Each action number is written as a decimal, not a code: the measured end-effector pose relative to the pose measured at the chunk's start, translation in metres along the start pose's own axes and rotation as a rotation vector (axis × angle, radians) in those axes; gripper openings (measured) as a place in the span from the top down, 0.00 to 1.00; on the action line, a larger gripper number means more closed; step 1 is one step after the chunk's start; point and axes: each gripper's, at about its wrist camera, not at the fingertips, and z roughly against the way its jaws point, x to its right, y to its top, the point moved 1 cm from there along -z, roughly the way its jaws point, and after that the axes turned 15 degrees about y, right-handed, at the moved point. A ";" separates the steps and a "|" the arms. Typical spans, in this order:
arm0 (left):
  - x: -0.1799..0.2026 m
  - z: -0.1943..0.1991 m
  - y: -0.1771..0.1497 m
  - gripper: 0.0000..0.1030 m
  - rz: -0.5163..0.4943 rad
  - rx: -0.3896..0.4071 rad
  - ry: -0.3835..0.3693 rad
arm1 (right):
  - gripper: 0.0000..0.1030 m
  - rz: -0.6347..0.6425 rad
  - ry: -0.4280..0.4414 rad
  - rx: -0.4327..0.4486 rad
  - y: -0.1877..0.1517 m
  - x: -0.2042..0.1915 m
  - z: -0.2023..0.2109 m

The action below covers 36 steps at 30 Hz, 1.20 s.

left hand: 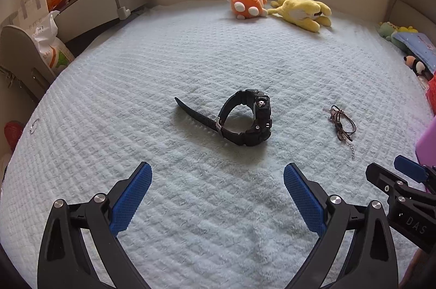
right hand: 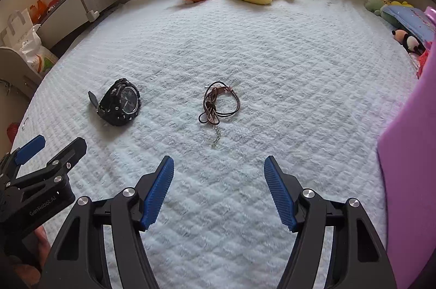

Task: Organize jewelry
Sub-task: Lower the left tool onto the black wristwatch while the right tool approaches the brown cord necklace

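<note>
A black wristwatch [left hand: 246, 120] lies on its side on the pale blue bedspread [left hand: 190, 57], straight ahead of my open, empty left gripper [left hand: 218, 174]. The watch shows in the right wrist view [right hand: 120, 105] to the left. A brown cord bracelet with a small chain [right hand: 218, 106] lies ahead of my open, empty right gripper [right hand: 219, 166]; it shows in the left wrist view [left hand: 342, 125] to the right of the watch. A small ring [left hand: 34, 124] lies near the bed's left edge. The right gripper [left hand: 408, 172] is seen at the left view's right edge.
An orange plush [left hand: 246, 4] and a yellow plush [left hand: 302, 11] lie at the far end. More toys [right hand: 400, 24] line the right edge. A purple box [right hand: 408, 152] stands at the right. A bedside shelf and bags [left hand: 49, 24] are at the left.
</note>
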 end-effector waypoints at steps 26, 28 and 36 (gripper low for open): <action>0.040 -0.072 0.025 0.07 0.001 -0.020 0.009 | 0.34 0.071 -0.076 0.038 0.042 0.022 -0.076; 0.039 -0.076 0.027 0.07 0.005 -0.033 0.007 | 0.34 0.075 -0.077 0.035 0.043 0.022 -0.078; 0.044 -0.085 0.037 0.07 0.003 -0.041 -0.005 | 0.33 0.086 -0.070 0.024 0.046 0.024 -0.083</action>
